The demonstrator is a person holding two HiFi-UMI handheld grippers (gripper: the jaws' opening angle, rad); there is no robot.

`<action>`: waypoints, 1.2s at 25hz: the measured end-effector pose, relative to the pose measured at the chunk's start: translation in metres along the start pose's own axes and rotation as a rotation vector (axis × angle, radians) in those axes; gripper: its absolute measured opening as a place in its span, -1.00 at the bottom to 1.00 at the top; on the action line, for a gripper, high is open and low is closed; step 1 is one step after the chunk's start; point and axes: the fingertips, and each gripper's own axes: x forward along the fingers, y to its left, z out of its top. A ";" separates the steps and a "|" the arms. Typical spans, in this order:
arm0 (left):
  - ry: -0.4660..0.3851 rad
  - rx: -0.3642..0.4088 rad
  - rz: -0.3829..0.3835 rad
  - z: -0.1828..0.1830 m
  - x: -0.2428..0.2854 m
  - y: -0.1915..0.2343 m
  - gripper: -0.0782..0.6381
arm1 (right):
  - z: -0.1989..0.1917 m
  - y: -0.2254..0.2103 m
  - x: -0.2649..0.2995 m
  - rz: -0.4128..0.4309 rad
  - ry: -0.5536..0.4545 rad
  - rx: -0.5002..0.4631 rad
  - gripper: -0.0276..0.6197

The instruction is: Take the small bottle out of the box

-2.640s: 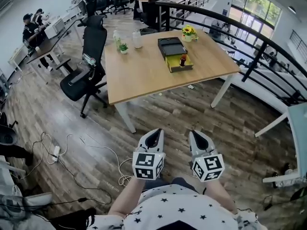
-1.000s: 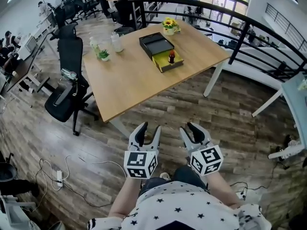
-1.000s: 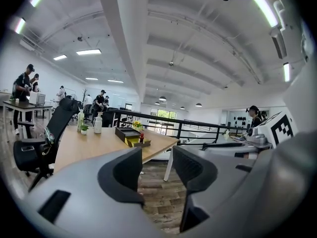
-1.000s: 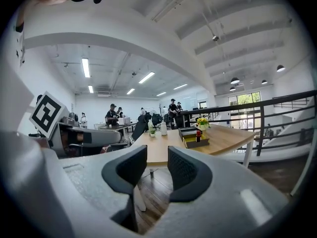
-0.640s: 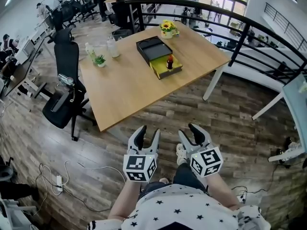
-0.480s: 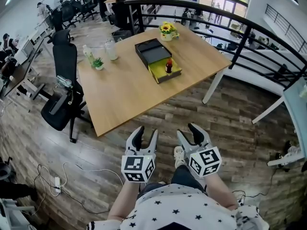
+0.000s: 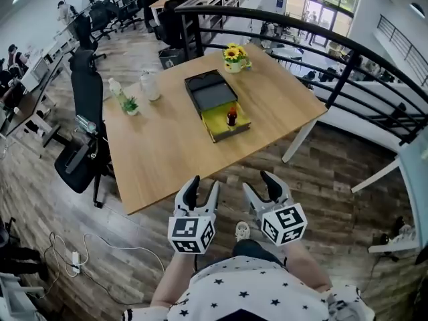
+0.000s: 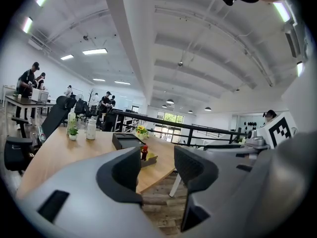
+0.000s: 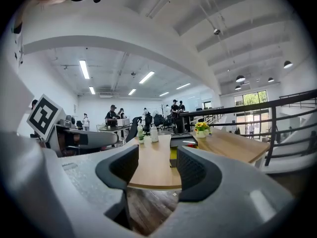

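Observation:
A small dark bottle with a red cap (image 7: 231,118) stands upright in an open yellow box (image 7: 221,127) on the wooden table (image 7: 167,152). The box's black lid (image 7: 208,91) lies just behind it. My left gripper (image 7: 203,187) and right gripper (image 7: 259,186) hover side by side over the floor, short of the table's near edge and well away from the box. Both have just been opening their jaws, and nothing is between them. The left gripper view shows the bottle (image 8: 144,151) far off beyond the left gripper (image 8: 157,170). The box (image 9: 173,156) shows past the right gripper (image 9: 156,170).
A pot of yellow flowers (image 7: 234,55) stands at the table's far edge. A white bottle (image 7: 148,85) and a small plant (image 7: 128,104) are at its left. A black office chair (image 7: 80,136) is left of the table, a black railing (image 7: 348,59) curves behind it, and cables (image 7: 73,256) lie on the floor.
The table has come much closer as both grippers travelled toward it. The right gripper's jaws have spread clearly wider; the left's slightly.

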 end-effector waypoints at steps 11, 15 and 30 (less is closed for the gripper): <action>-0.007 -0.048 0.067 0.023 0.107 -0.011 -0.23 | 0.026 -0.097 0.050 0.068 0.024 0.005 -0.23; -0.009 -0.057 0.100 0.025 0.140 -0.010 -0.23 | 0.029 -0.127 0.065 0.087 0.035 0.007 -0.23; 0.037 -0.046 0.115 0.023 0.232 -0.003 -0.23 | 0.020 -0.189 0.109 0.106 0.068 0.049 -0.23</action>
